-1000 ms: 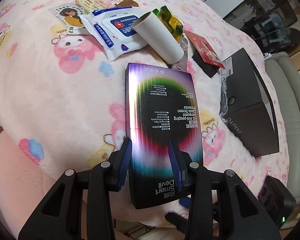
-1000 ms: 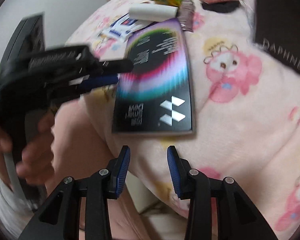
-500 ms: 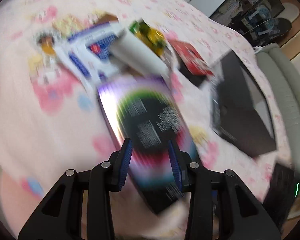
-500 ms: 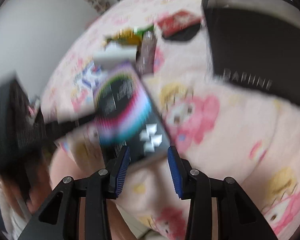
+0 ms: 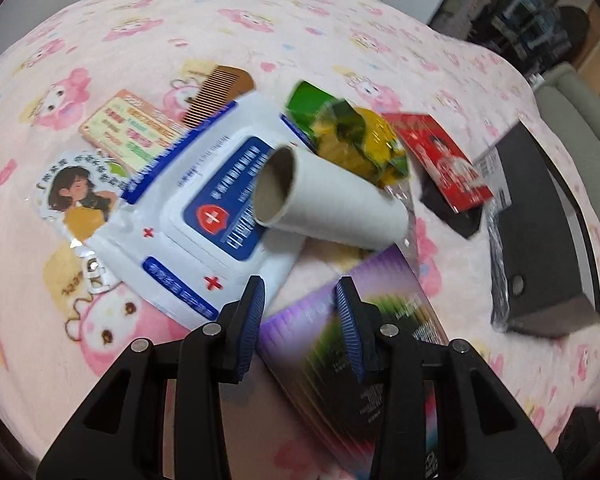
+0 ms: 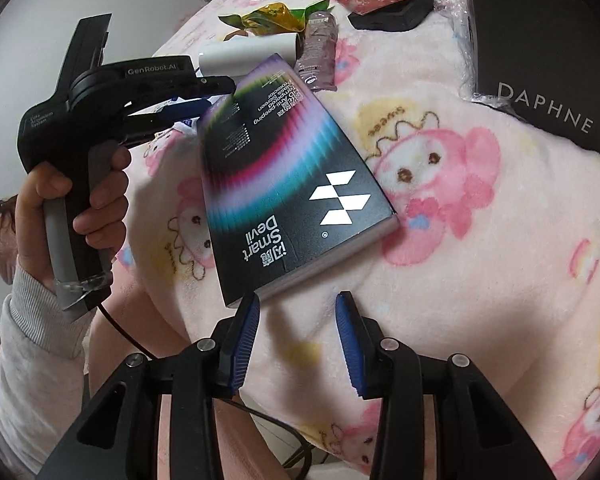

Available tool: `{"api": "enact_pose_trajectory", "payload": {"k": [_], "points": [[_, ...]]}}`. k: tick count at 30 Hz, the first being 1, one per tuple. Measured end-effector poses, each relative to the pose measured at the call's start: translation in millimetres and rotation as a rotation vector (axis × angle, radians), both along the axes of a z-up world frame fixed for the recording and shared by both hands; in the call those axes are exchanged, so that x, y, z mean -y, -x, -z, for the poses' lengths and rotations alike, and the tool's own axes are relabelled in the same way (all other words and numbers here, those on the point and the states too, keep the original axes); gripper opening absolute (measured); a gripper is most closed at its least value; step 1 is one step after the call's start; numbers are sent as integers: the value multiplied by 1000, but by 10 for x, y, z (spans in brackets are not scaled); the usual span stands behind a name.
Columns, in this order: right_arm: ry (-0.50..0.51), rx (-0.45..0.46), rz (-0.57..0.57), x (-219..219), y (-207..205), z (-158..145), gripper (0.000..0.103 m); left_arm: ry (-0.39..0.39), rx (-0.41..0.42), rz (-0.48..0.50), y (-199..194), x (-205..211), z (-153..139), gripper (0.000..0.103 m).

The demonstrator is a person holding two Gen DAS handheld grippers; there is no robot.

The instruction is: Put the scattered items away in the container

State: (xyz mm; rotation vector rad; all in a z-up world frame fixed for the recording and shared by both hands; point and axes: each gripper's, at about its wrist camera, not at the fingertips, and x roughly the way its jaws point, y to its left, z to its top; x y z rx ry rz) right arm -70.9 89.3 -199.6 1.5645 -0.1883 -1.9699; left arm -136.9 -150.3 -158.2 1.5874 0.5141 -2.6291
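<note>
Item 1: screen-protector box (image 6: 288,184), "Smart Devil" print, lying flat on pink cartoon blanket (image 6: 480,260), near edge overhanging blanket fold.
Item 2: black "DAPHNE" box (image 6: 540,60), the likely container, well apart to the right.
Item 3: clutter beyond box: cardboard tube (image 5: 328,204) resting on wet-wipes pack (image 5: 204,224), yellow-green snack wrapper (image 5: 352,140), red card (image 5: 440,160), wooden comb (image 5: 216,96), sticker (image 5: 76,196).
Left gripper (image 5: 300,316): jaws spread, nothing between pads; hovers over far end of screen-protector box. Contact w/ box unclear, view blurred.
Right gripper (image 6: 296,332): jaws spread, empty, just short of box's near edge.
Risks: thin flat box on soft fleece, so pads may skate over top or snag blanket w/ it. Overhanging edge could tip box off if nudged. Left approach may knock tube rolling.
</note>
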Motion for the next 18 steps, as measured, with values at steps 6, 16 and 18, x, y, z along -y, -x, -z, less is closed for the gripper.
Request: {"api": "enact_pose_trajectory", "payload": {"k": [6, 16, 18], "points": [[-22, -20, 33, -106, 23, -97, 36, -22, 48, 65, -184, -93, -50, 38], [-8, -73, 122, -235, 217, -307, 36, -12, -7, 76, -322, -232, -114, 37], [10, -44, 94, -141, 149, -242, 36, 2, -18, 58, -172, -131, -101, 37]]}}
